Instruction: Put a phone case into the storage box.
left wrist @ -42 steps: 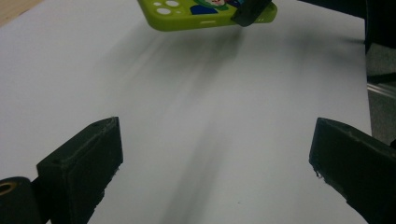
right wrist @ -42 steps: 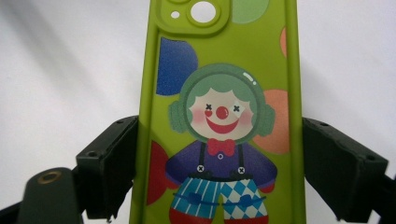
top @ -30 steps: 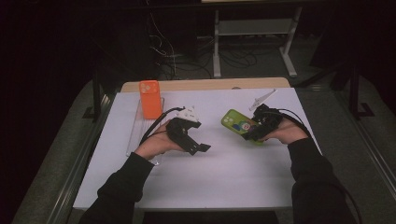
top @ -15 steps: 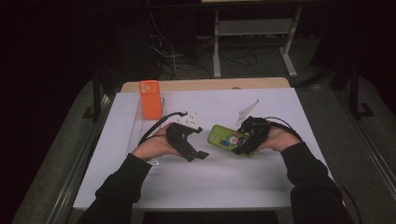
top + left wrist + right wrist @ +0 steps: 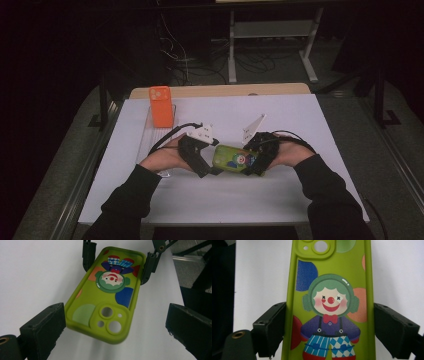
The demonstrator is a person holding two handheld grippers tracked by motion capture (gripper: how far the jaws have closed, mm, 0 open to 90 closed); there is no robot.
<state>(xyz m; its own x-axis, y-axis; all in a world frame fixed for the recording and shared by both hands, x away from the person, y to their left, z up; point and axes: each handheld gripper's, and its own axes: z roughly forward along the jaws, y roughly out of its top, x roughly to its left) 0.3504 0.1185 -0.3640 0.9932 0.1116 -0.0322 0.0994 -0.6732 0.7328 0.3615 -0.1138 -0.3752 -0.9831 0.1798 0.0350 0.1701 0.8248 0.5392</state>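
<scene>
Since the earlier frame the right gripper (image 5: 256, 159) had carried the green phone case (image 5: 232, 158) leftward toward frame centre, and the left gripper (image 5: 201, 159) had closed in on it from the left.

Both forearms in dark sleeves came in from the bottom edge of the high view, hands angled inward, grippers nearly meeting over the white table (image 5: 300, 120) at centre.

Right gripper's jaws clamped the case by its long edges, near the bottom end. Left gripper's jaws stood wide, straddling the camera-hole end; one jaw looked right against the case edge, the other well off. Contact unclear.

Case: soft-looking matte lime green, rounded corners, raised camera block with round cutouts, printed clown with green hair, red nose, bow tie, checked trousers. It was held off the table, tilted.

Orange phone case (image 5: 161, 106) stood upright in the upper left of the high view, on a clear tray (image 5: 150, 137).
</scene>
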